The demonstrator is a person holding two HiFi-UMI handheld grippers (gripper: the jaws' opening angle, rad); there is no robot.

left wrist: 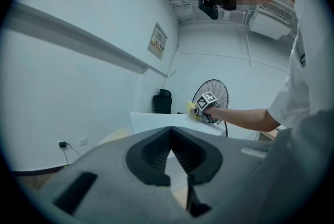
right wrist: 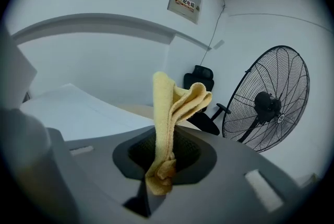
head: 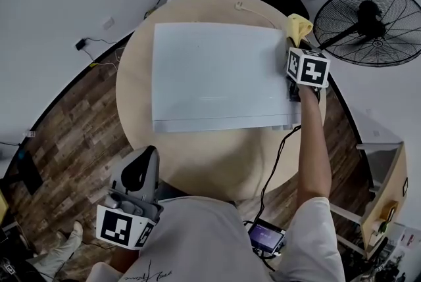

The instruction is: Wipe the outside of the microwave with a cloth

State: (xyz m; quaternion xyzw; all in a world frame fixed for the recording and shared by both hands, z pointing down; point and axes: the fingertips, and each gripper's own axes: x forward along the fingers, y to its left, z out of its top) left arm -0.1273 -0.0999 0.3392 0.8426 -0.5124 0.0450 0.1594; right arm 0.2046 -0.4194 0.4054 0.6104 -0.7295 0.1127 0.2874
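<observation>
On the table (head: 197, 169), the right gripper (right wrist: 164, 165) clamps the cloth (right wrist: 175, 108) at the microwave (head: 217, 77) top's far-right corner, where it is best pressed flat and swept left, while the left gripper (left wrist: 171, 131) rests closed and empty.

The round, pale wooden desk (head: 197, 165) carries a white microwave (head: 220, 77), which covers the centre and reaches toward 12 o'clock, leaving a broad bare band at 6 o'clock. A thin pale cord (head: 253, 11) lies on the desk at 1 o'clock, just behind the microwave. A black cable (head: 279, 149) crosses the desk at 4 o'clock and drops over its edge.
</observation>
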